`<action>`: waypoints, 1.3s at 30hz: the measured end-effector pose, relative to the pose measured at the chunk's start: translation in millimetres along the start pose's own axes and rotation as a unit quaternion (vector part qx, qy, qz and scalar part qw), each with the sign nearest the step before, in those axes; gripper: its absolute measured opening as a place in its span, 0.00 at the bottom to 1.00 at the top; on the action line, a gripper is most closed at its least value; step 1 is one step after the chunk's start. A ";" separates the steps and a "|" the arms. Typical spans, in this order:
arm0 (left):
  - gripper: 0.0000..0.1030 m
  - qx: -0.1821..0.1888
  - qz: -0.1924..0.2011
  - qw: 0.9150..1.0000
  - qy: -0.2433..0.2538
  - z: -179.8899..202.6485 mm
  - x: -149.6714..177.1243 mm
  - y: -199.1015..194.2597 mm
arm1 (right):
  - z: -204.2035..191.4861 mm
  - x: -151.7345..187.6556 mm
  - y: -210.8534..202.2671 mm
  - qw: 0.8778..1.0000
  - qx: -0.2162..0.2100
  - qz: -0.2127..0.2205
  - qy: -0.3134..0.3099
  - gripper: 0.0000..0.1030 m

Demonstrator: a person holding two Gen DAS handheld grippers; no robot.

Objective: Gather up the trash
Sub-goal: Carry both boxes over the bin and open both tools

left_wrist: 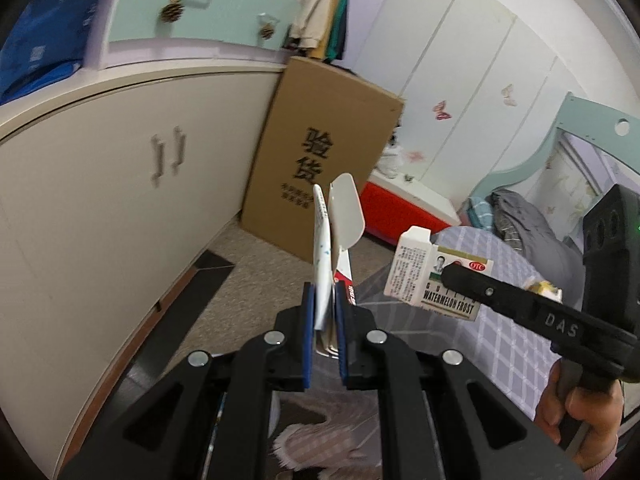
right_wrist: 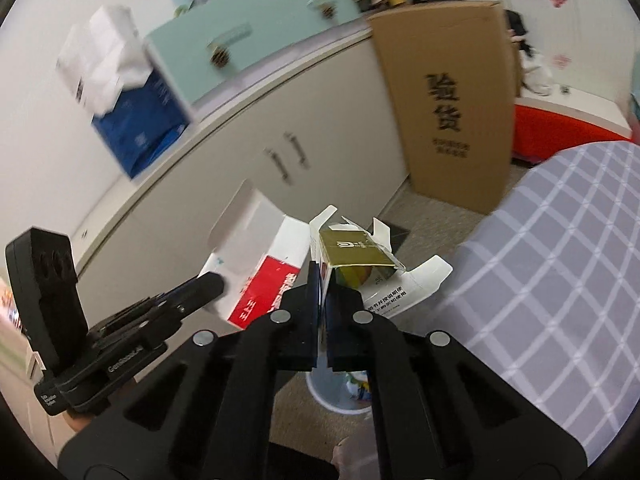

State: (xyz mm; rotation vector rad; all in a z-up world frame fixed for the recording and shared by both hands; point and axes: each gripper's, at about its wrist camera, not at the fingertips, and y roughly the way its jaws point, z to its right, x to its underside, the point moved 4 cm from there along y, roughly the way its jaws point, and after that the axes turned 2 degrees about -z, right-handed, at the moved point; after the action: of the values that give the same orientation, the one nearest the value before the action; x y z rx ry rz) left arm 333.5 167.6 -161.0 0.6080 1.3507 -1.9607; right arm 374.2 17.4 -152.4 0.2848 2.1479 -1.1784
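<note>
My left gripper (left_wrist: 324, 300) is shut on a flattened red and white carton (left_wrist: 325, 240), held edge-on above the floor; the carton also shows in the right wrist view (right_wrist: 260, 272). My right gripper (right_wrist: 323, 276) is shut on a gold and white medicine box (right_wrist: 356, 256) with open flaps; in the left wrist view this box (left_wrist: 420, 276) reads "Watermelon Frost" and the right gripper (left_wrist: 452, 270) holds it at the right. A white bin (right_wrist: 340, 396) with trash inside stands on the floor right below the right gripper.
A bed with a grey checked cover (right_wrist: 560, 280) is at the right. White cabinets (left_wrist: 120, 200) run along the left. A tall cardboard box (left_wrist: 320, 148) leans on the cabinet end. A red and white bench (left_wrist: 400, 208) stands behind, before a white wardrobe (left_wrist: 460, 80).
</note>
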 end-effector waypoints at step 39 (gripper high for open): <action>0.10 -0.093 -0.116 0.989 -0.016 -61.7 40.5 46.2 | -13.5 16.8 52.7 0.999 0.029 -0.002 -0.012 0.70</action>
State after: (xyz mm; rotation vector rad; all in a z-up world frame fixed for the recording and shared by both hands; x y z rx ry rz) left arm 341.2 203.6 -239.9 0.3418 1.6213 -1.9836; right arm 380.7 56.4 -193.4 0.2896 2.0962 -1.2430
